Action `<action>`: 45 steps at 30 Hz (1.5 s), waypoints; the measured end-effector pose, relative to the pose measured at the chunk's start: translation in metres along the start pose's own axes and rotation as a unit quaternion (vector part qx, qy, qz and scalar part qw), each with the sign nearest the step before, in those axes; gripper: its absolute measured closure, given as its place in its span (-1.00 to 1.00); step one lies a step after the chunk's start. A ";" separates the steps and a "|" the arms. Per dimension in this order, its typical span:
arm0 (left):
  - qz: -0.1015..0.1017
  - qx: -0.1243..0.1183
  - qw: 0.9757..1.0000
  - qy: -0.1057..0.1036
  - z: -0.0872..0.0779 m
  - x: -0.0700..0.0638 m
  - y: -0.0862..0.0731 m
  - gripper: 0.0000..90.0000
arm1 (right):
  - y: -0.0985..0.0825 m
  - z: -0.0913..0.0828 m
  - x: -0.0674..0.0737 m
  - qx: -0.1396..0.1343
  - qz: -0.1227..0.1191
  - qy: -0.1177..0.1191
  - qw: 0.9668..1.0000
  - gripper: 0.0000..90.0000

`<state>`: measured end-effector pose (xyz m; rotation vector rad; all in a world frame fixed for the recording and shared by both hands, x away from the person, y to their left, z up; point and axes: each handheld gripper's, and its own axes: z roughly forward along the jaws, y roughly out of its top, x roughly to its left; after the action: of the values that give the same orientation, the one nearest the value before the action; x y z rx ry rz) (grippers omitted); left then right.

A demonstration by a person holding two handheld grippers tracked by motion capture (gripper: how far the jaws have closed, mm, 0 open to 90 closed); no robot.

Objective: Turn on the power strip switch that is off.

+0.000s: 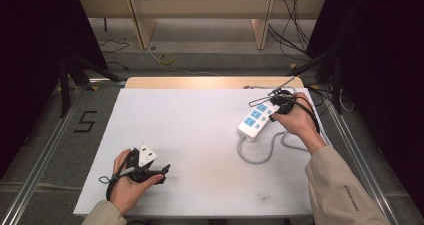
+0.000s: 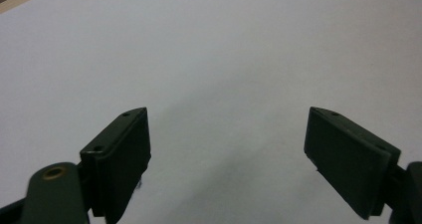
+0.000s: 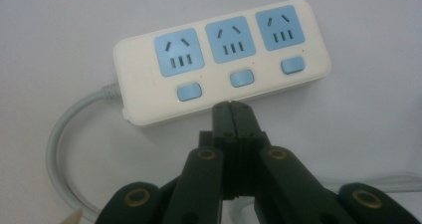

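White plastic is what I am working on: the power strip (image 1: 255, 119) lies near the right edge of the worktop (image 1: 200, 135), toward the far corner, with its grey cord (image 1: 260, 155) looping back toward the near edge. From the high view, my right gripper (image 1: 278, 109) sits just at the strip's far end, my hand wrapped over it, while my left gripper (image 1: 159, 171) rests near the near left corner, well apart from the strip.

From the left gripper view, my left fingers (image 2: 119, 154) are spread wide with nothing between them, pointing across bare white tabletop (image 2: 214, 50).

From the right gripper view, my right fingers (image 3: 232, 122) are pressed together into one narrow tip, holding nothing, and that tip is just beside the long side of the strip, below the middle blue switch (image 3: 242, 78). I cannot tell if it touches the casing. Three blue sockets (image 3: 230, 40) run along the top, each with its own switch beneath it.

I judge the step to be pressing a switch with the closed tip. To do it well, I should keep the fingers clamped shut so they act as one blunt point, lift slightly, centre over the middle switch and push straight down. A slanted push could slide the light strip across the smooth surface, so my idle left gripper could steady its cord end if needed.
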<state>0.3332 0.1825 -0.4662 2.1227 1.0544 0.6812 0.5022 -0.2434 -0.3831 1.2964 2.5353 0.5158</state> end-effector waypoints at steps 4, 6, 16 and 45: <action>-0.001 0.000 1.000 0.000 0.000 0.000 0.000 -0.60 | 0.002 0.002 -0.002 0.001 0.001 -0.001 1.000 1.00; 0.000 -0.001 1.000 0.000 0.000 0.000 0.000 -0.60 | 0.004 0.002 -0.003 0.002 0.001 -0.002 1.000 1.00; -0.002 0.000 1.000 0.000 0.000 0.000 0.000 -0.60 | 0.010 0.005 -0.005 0.002 0.004 -0.003 1.000 1.00; 0.000 0.000 1.000 0.003 0.000 0.000 0.000 -0.59 | 0.016 0.017 -0.026 0.018 0.038 -0.008 0.999 1.00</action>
<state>0.3330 0.1823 -0.4658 2.1217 1.0560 0.6885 0.5349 -0.2524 -0.3902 1.4078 2.5011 0.4761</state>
